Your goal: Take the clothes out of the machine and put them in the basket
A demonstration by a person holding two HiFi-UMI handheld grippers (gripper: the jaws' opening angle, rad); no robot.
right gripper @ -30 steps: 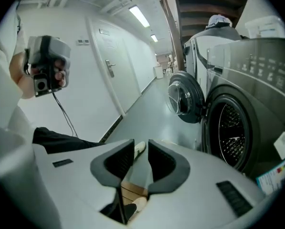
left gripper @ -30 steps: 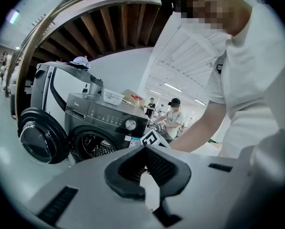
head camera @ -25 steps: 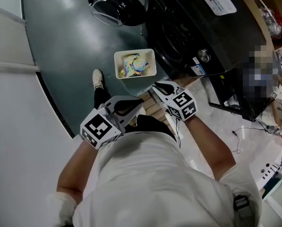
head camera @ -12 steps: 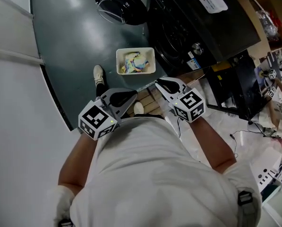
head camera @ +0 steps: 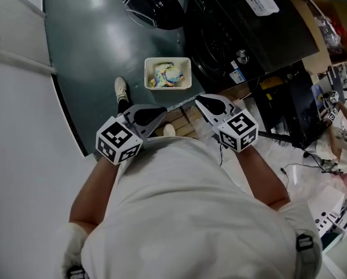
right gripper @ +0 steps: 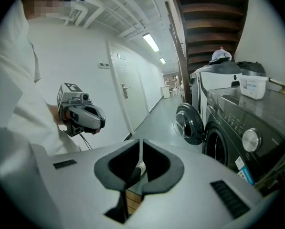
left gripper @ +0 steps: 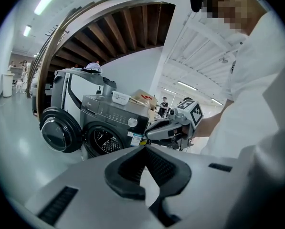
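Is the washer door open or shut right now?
Open: the washer door stands swung out to the side, leaving the drum opening uncovered.

The washing machine (head camera: 237, 39) at the upper right of the head view has a dark, glossy casing, and its door (head camera: 153, 4) is shiny glass in a black ring. The floor (head camera: 92, 57) is smooth grey-green with a sheen. The basket (head camera: 167, 60) is smooth pale plastic and the clothes (head camera: 167, 74) are crumpled bright cloth. The left tongs (left gripper: 143, 148) and right tongs (right gripper: 140, 144) have matt grey plastic shells and black ribbed pads (left gripper: 163, 168). The shirt (head camera: 185, 214) is matt white cloth
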